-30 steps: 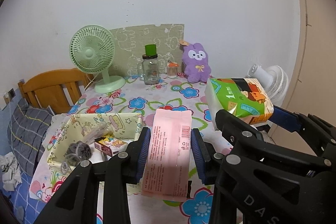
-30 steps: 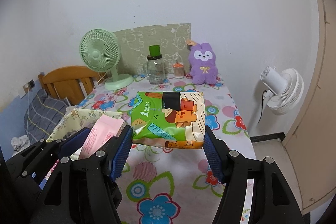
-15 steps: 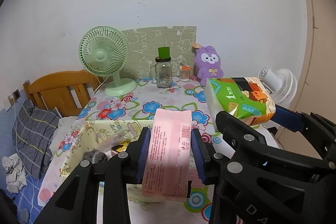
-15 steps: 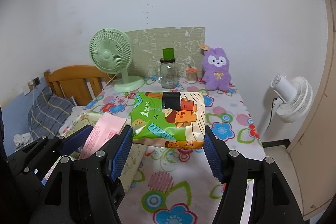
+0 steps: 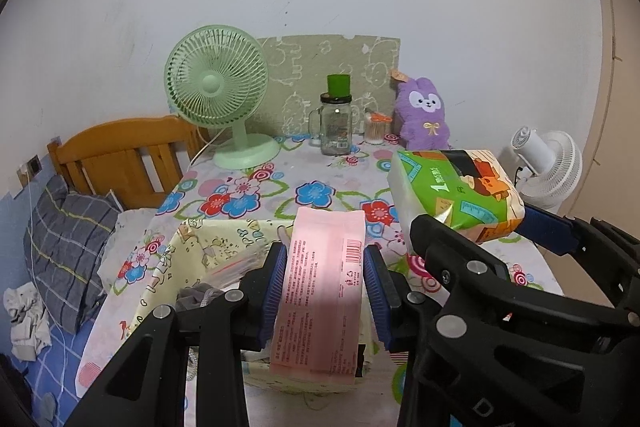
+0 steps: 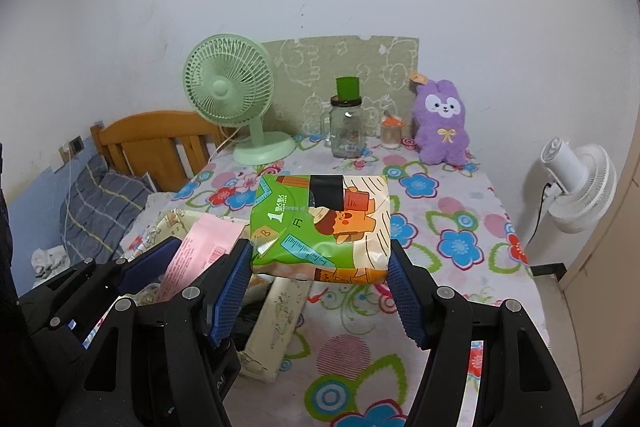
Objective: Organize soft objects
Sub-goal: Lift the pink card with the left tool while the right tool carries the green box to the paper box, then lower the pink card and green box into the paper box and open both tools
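The pink packet (image 5: 322,291) and the left tongs (image 5: 325,285) hide most of the yellow fabric bin (image 5: 208,247) at the worktop's near left corner. Its contents cannot be made out. Print on the packet is too small to read, and the green tissue pack (image 5: 456,191) covers part of the worktop's right edge.

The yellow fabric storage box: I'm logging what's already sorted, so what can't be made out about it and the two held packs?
- Yellow fabric storage box, left wrist view: contents mostly hidden by the left gripper and its pink flat pack.
- Pink pack's print: too small to read.
- Green-and-orange tissue pack, right wrist view: underside hidden; right gripper clamps it.
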Demonstrator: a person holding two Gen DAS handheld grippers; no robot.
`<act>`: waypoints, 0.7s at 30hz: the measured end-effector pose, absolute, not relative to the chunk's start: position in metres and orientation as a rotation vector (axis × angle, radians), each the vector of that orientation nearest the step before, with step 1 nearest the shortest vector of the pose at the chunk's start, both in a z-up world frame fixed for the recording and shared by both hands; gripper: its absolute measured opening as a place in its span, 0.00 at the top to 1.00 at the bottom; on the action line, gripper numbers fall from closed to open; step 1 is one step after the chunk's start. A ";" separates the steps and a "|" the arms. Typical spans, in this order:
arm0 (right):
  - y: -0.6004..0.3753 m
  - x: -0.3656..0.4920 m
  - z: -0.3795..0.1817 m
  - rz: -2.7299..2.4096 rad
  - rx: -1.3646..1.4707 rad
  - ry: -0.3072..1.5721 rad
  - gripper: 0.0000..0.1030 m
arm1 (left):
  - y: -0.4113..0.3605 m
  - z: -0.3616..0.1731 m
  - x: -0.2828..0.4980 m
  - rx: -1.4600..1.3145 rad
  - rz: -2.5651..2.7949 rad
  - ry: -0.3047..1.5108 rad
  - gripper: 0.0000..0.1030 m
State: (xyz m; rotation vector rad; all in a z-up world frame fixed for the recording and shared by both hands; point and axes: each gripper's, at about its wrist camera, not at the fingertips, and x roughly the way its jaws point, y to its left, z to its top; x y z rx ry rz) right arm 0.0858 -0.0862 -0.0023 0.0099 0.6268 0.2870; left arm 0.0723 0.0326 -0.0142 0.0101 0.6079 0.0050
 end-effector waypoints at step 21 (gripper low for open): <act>-0.033 0.118 -0.032 0.342 0.007 0.703 0.33 | 0.083 -0.043 0.106 -0.018 0.022 0.665 0.61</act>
